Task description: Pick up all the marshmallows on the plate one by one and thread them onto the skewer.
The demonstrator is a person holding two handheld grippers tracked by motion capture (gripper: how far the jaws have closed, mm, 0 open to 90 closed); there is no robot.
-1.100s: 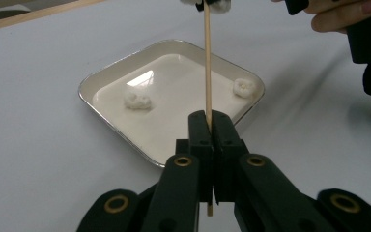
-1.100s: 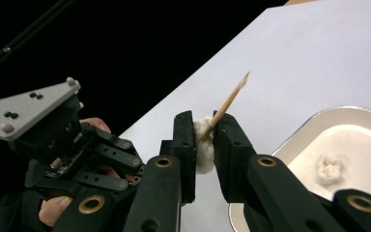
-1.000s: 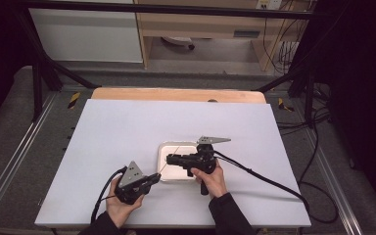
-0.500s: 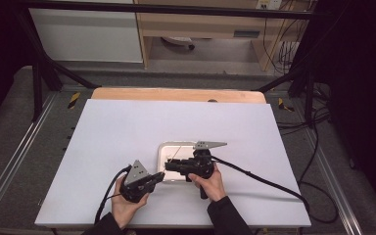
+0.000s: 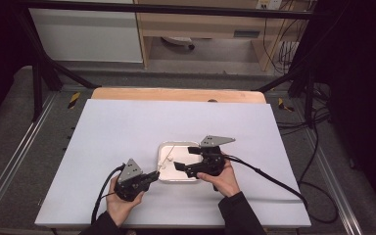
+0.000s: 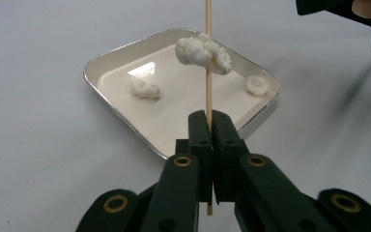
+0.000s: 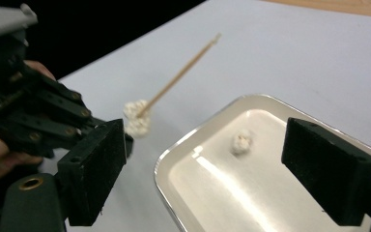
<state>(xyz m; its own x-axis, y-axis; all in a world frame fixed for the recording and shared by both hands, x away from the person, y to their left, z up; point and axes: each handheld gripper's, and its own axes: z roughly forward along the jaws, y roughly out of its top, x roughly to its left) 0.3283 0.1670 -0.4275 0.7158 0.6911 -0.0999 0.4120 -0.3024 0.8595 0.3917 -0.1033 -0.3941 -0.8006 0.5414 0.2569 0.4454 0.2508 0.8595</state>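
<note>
Wooden skewer (image 6: 208,72) spears white lump (image 6: 202,50) above tray (image 6: 125,58).

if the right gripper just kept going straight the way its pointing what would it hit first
Probably the metal tray: the open right gripper points down into it, with a white puffy piece lying between its jaws' line. Depth is unclear, so tray floor or that piece first. The skewer sits off to the side.

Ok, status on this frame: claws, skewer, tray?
Left claw shut on skewer, white lump threaded on it. Right claw open, empty, over the tray. Two loose pieces in the tray. Nothing in the way.
</note>
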